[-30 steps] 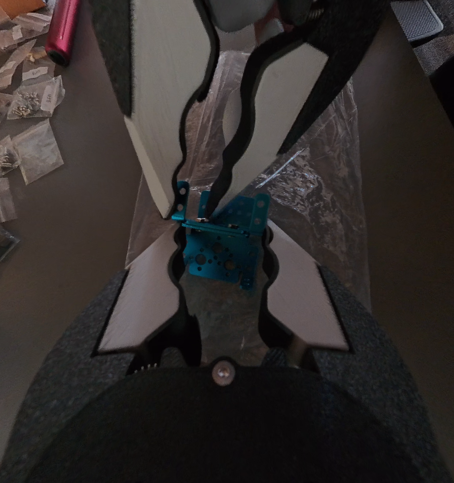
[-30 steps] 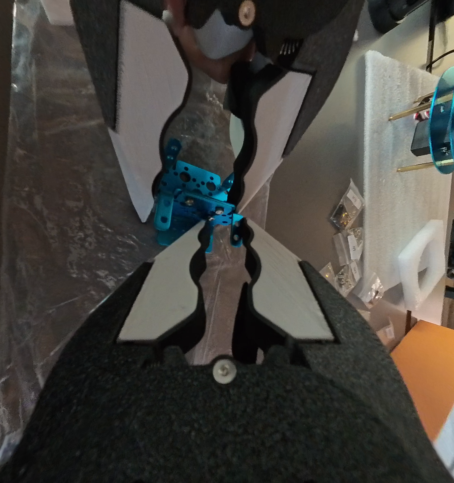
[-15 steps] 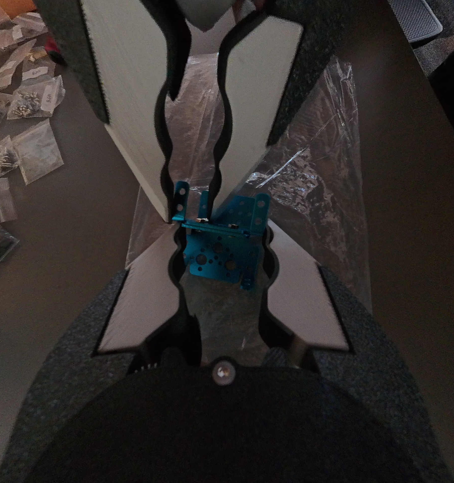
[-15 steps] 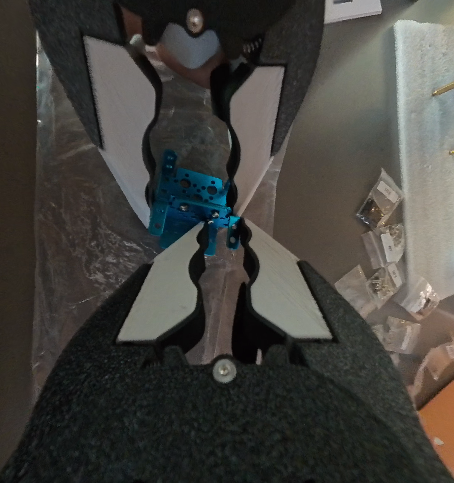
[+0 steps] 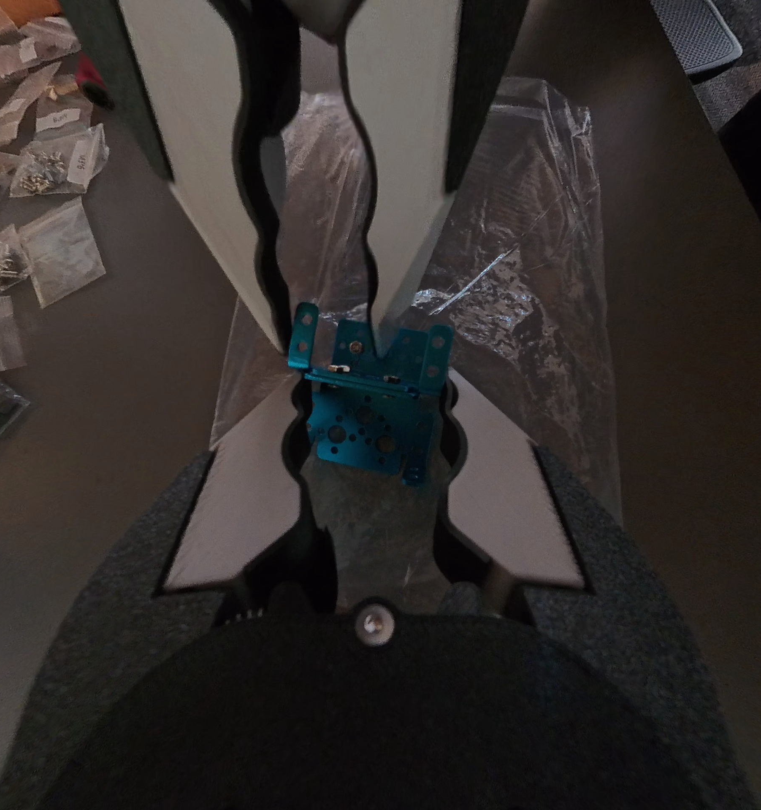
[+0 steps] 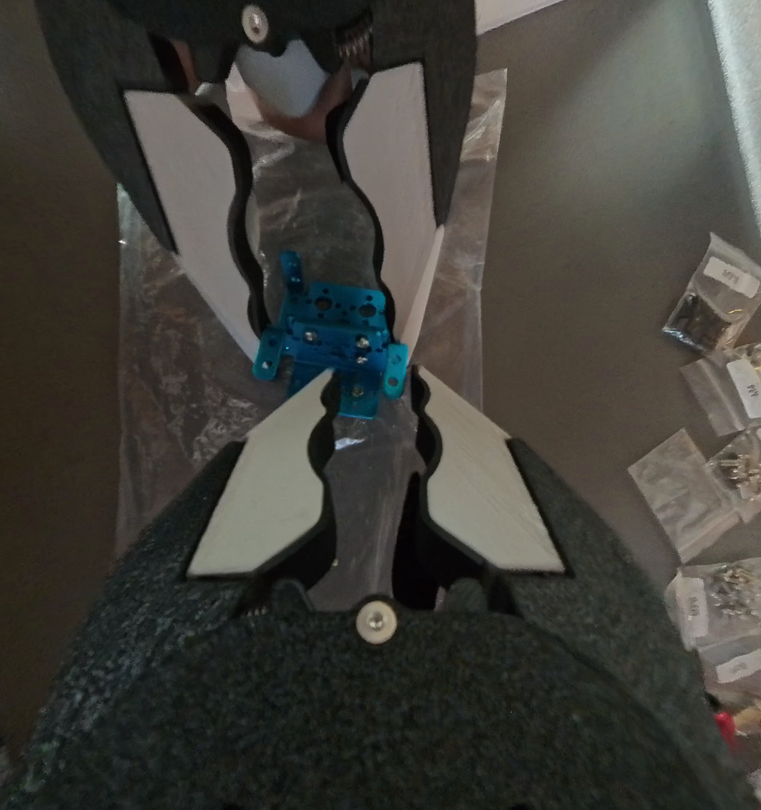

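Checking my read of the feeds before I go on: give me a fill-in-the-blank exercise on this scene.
1. The perforated metal bracket assembly between the fingers of the left gripper is ___ in colour.
2. Under it lies a clear ___ sheet.
3. In the left wrist view, the small bags of hardware lie on the ___ side of the picture.

Missing words: blue; plastic; left.

The right tool point(image 6: 372, 377), fingers parted, straddles a blue bracket point(image 6: 332, 346) that the left tool point(image 6: 326, 324) grips over clear plastic sheet point(image 6: 185, 350).
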A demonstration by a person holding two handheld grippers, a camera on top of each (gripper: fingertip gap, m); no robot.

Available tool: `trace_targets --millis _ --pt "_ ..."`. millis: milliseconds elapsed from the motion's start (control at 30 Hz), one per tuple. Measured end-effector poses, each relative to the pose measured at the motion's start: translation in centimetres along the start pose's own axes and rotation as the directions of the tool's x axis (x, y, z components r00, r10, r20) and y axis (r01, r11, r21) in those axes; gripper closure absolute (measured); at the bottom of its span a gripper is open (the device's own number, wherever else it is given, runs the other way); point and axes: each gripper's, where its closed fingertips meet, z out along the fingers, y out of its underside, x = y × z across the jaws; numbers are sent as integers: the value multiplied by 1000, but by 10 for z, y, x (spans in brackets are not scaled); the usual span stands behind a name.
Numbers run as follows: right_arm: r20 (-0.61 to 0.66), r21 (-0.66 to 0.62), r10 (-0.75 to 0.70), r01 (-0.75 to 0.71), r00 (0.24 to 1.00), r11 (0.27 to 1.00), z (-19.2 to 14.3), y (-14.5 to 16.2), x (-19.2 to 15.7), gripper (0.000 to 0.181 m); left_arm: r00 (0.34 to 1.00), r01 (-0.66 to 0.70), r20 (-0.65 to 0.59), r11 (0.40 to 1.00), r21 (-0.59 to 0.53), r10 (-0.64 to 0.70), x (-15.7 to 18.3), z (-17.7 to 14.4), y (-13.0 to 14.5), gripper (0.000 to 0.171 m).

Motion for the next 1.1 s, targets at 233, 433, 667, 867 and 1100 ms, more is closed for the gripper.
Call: trace_targets --millis 233,433,667,867,1100 --pt "59 162 121 -129 991 978 -31 -6 -2 127 999 30 39 999 -37 -29 -4 -4 2 102" --pt "129 193 233 -255 964 948 -29 -12 -15 108 999 43 10 998 -55 -42 4 -31 0 81" --pt "-41 1 179 -179 983 984 3 -3 -14 101 961 263 101 964 -27 -259 1 -56 12 108" --pt "-136 23 113 -111 984 994 0 -4 -10 116 791 608 38 791 61 -611 11 -53 20 125" --pt "-168 80 93 -80 981 994 -4 -7 -15 116 780 600 170 797 71 -602 7 -29 21 152"
